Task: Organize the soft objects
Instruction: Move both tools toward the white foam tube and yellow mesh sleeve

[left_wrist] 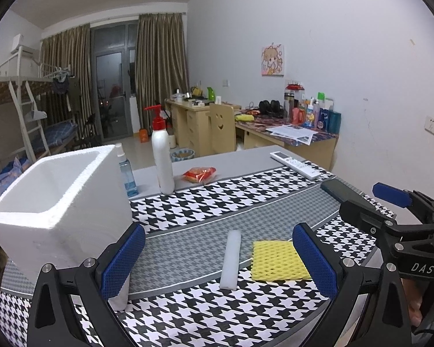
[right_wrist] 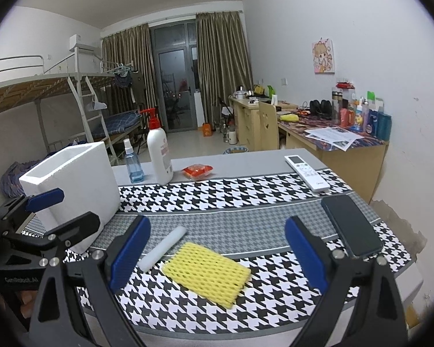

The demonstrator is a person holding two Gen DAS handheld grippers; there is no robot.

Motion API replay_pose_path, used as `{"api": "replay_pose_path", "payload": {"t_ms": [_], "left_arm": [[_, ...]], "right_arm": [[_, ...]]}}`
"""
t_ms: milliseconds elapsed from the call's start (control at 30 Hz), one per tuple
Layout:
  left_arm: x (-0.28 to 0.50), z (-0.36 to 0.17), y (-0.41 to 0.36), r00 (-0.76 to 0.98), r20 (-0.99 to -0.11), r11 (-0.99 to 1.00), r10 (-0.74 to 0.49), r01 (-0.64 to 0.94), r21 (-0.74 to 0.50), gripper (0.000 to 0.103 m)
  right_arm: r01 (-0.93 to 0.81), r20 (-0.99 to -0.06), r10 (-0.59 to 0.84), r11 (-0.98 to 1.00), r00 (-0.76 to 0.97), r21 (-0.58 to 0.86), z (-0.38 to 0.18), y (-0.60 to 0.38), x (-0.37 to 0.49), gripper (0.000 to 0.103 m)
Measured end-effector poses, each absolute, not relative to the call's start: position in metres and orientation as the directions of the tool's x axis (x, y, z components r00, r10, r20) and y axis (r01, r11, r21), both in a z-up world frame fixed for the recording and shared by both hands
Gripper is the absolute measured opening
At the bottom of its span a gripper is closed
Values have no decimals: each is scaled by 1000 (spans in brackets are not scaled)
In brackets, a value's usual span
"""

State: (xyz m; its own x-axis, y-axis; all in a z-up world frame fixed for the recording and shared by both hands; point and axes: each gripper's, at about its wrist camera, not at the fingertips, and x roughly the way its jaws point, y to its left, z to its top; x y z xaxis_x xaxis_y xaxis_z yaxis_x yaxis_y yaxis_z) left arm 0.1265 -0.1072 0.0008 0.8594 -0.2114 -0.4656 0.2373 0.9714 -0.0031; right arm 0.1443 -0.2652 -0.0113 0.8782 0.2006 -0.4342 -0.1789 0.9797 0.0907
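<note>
- The yellow foam mesh pad (right_wrist: pixel 207 276) lies flat on the houndstooth cloth, between the spread blue fingers of the right gripper (right_wrist: pixel 217 253), with nothing yet touching it. It looks like the step in hand is to pick it up. For that, I would come down with one finger past each long edge and pinch near the middle, since so thin and limp a sheet will likely sag or fold if taken by a corner.
- The pad is a rectangle of open netting, bright yellow, slightly askew to the cloth's stripes; its weave should squash easily, so a light squeeze ought to do.
- Just beside it, nearly touching at its near end, lies a white translucent foam stick (right_wrist: pixel 162 247), the other soft piece. Keep the left-hand finger clear of it when closing.
- The left gripper (left_wrist: pixel 218 256) also stands wide apart and empty, with the stick and pad on the cloth between its fingers.
- A white styrofoam box (left_wrist: pixel 58 196), open on top and apparently empty, stands to the left, near both pieces: the likely destination.
- A black phone (right_wrist: pixel 351 225) rests to the right, well clear of the pad.
</note>
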Motion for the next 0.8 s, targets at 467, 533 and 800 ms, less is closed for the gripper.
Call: {"api": "replay_pose_path", "payload": {"t_ms": [467, 533, 800], "left_arm": [[148, -17, -115, 819, -533, 969, -211, 248, -4, 102], [152, -21, -115, 810, -547, 970, -210, 244, -11, 102], [166, -37, -115, 778, -593, 971, -209, 238, -30, 102]], "right_arm": [[-161, -492, 186, 983, 850, 94, -32, -273, 157, 96], [-163, -501, 188, 982, 845, 93, -35, -273, 159, 96], [-162, -539, 188, 982, 821, 95, -48, -271, 169, 96]]}}
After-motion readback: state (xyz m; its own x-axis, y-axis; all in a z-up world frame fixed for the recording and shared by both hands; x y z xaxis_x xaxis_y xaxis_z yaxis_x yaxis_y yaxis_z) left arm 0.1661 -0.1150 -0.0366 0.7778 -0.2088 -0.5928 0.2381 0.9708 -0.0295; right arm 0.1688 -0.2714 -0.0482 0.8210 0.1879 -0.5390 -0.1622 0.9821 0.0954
